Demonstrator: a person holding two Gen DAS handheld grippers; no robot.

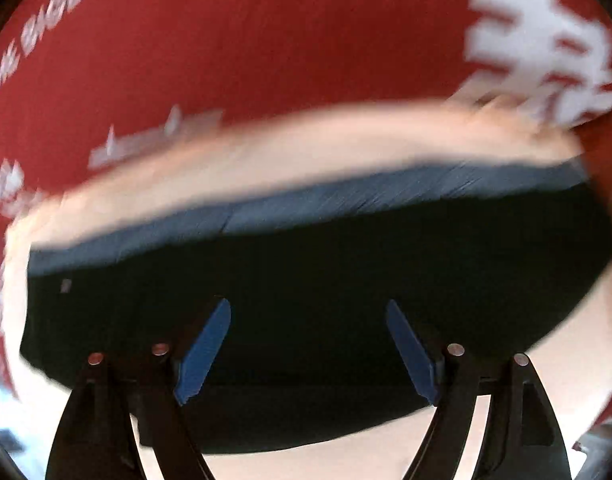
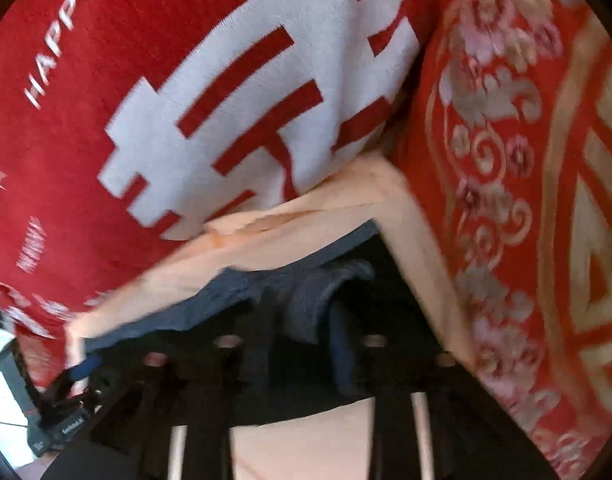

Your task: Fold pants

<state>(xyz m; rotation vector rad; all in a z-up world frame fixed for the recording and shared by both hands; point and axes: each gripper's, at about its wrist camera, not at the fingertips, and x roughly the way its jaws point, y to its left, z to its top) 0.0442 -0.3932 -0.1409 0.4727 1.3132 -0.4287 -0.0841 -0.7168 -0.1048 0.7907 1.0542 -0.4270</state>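
Note:
The black pants (image 1: 306,264) with a grey-blue waistband (image 1: 306,200) lie flat on a peach sheet (image 1: 266,152). In the left wrist view my left gripper (image 1: 307,344) hovers just over the black cloth, its blue pads (image 1: 204,356) wide apart and empty. In the right wrist view my right gripper (image 2: 302,320) is closed on a bunched fold of the grey-blue waistband (image 2: 309,300), lifting it off the black pants (image 2: 393,280). The left gripper also shows at the lower left of the right wrist view (image 2: 76,372).
A red blanket with white characters (image 1: 266,40) lies beyond the sheet, and also shows in the right wrist view (image 2: 186,100). A red floral cloth with gold pattern (image 2: 505,160) lies to the right. The peach sheet (image 2: 325,216) surrounds the pants.

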